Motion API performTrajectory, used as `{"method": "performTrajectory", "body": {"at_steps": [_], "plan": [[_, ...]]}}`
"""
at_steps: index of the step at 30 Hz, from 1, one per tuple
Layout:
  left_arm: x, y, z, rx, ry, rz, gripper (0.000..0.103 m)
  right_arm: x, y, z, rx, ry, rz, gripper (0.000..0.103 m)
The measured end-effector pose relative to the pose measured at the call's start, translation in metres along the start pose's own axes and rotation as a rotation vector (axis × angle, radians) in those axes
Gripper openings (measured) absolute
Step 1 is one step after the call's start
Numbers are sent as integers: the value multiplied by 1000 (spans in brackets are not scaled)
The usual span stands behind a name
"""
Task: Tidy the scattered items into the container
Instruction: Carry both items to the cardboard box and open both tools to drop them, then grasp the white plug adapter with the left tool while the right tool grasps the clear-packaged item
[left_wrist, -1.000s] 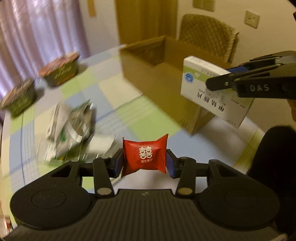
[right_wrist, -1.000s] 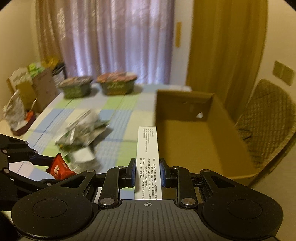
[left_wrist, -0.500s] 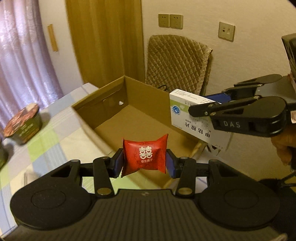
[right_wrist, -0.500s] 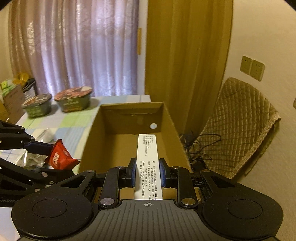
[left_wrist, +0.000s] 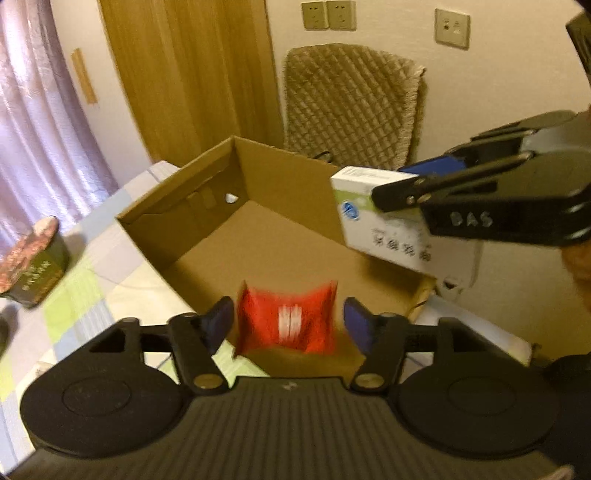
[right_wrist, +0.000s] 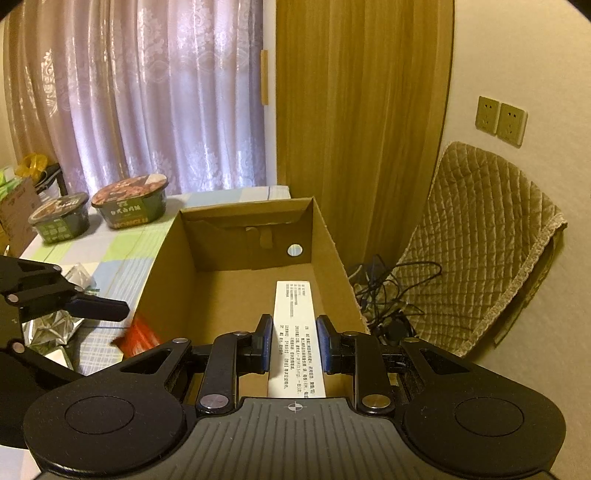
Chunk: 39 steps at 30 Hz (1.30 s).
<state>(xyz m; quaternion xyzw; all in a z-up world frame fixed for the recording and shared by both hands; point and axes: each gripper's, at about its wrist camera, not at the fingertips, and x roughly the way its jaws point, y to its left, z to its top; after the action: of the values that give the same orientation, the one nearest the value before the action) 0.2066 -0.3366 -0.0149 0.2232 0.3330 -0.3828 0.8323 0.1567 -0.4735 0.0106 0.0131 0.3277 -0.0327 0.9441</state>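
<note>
Now | left gripper fingers spread, red packet loose between | right gripper pinching white box, print unreadable | cardboard box on checked table

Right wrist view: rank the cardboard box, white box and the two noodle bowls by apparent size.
1. Cardboard box
2. White box, though it sits nearest the camera
3. Two noodle bowls: about alike, so unranked

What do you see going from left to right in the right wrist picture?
Two noodle bowls, then the box, white packet in the right gripper, tangled cables, quilted chair.
</note>
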Motion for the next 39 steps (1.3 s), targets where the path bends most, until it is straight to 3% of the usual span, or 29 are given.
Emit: {"method": "performTrajectory", "body": {"at_steps": [17,18,19,20,29,39], "plan": [[-26,24,-25,-78,-7,19,64,22,22,7,-85,8,27,31],[-27,25,-26,-81,-6,18,65,24,23,7,-85,5,25,43],[-28,25,-28,-84,-5,18,65,23,22,7,-73,-5,26,84],[-30,26,-29,-86,-4,20,65,21,20,7,-54,-25,34,95],[-47,36,-59,-151,15,48,70,-7,17,-14,13,-28,26,95],[-79,39,-99,-218,45,83,73,-42,43,-49,37,-13,42,95]]}}
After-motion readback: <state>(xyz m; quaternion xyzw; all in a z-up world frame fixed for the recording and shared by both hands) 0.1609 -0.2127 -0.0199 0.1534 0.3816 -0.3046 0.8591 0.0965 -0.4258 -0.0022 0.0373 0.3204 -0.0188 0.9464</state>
